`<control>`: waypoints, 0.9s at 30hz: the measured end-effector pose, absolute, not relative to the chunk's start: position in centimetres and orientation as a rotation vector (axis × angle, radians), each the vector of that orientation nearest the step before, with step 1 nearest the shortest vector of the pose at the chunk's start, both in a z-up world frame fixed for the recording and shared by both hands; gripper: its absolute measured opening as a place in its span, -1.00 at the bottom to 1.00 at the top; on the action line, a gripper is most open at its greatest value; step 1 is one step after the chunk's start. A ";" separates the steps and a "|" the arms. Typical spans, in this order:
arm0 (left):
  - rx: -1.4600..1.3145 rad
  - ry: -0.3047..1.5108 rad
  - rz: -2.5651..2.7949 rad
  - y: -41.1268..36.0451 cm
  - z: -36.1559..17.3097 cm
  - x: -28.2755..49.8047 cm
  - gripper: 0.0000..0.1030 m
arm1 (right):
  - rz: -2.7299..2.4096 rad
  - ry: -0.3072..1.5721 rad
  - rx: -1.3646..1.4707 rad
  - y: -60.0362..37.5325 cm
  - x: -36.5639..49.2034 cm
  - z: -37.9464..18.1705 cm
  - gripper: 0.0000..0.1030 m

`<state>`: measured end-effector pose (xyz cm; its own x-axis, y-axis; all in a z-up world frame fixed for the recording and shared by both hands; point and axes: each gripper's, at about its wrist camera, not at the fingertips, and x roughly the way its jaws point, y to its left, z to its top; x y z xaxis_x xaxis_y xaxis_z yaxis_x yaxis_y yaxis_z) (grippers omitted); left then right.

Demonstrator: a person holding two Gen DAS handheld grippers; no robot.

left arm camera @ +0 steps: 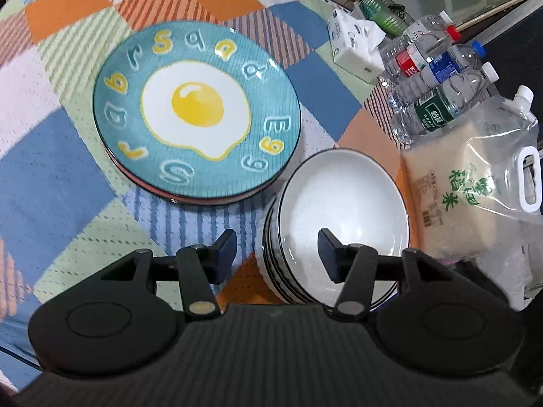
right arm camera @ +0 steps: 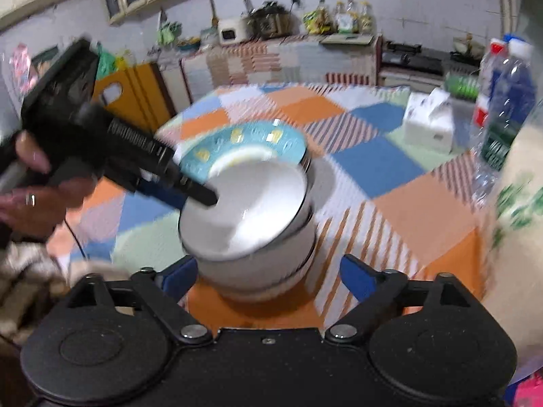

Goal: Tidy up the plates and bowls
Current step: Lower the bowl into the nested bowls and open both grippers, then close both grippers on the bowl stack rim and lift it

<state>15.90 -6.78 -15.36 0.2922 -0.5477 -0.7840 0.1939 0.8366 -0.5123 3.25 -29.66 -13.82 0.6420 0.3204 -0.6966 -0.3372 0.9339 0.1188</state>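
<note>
With both claws released, left claw [left arm camera: 276, 249] straddling the bowls' [left arm camera: 339, 217] rim and right claw [right arm camera: 268, 276] beside them, we are finishing stacking; next, backing away.

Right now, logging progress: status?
Left gripper open astride bowl stack rim. Right gripper open, empty. Plates stacked beside bowls. Nothing in the way.

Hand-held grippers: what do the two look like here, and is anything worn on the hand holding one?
Both are black: rounded housings, hinged linkage arms, silver pivot pins, a ribbed centre body. The left hand-held gripper has dark navy pads; the right hand-held gripper has brighter blue pads. A ring shows on the person's hand, and a thin black cable trails below it.
</note>
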 end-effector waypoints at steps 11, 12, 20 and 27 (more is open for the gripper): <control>-0.392 1.217 -0.508 -6.7 -18.5 15.9 0.04 | 0.343 0.909 -0.203 -25.9 5.6 -20.0 0.83; -0.399 1.225 -0.516 -6.7 -18.8 15.9 0.03 | 0.343 0.908 -0.234 -25.7 5.7 -20.3 0.83; -0.400 1.202 -0.558 -7.3 -19.5 15.6 -0.13 | 0.397 0.829 -0.257 -25.8 6.5 -21.0 0.83; -0.423 1.167 -0.567 -7.6 -19.9 15.1 -0.24 | 0.431 0.769 -0.198 -25.8 7.5 -21.6 0.86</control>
<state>15.10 -7.60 -19.89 0.2813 -0.6174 -0.7346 0.1963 0.7864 -0.5857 7.53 -25.81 -21.64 0.6369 0.3035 -0.7087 -0.4459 0.8949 -0.0175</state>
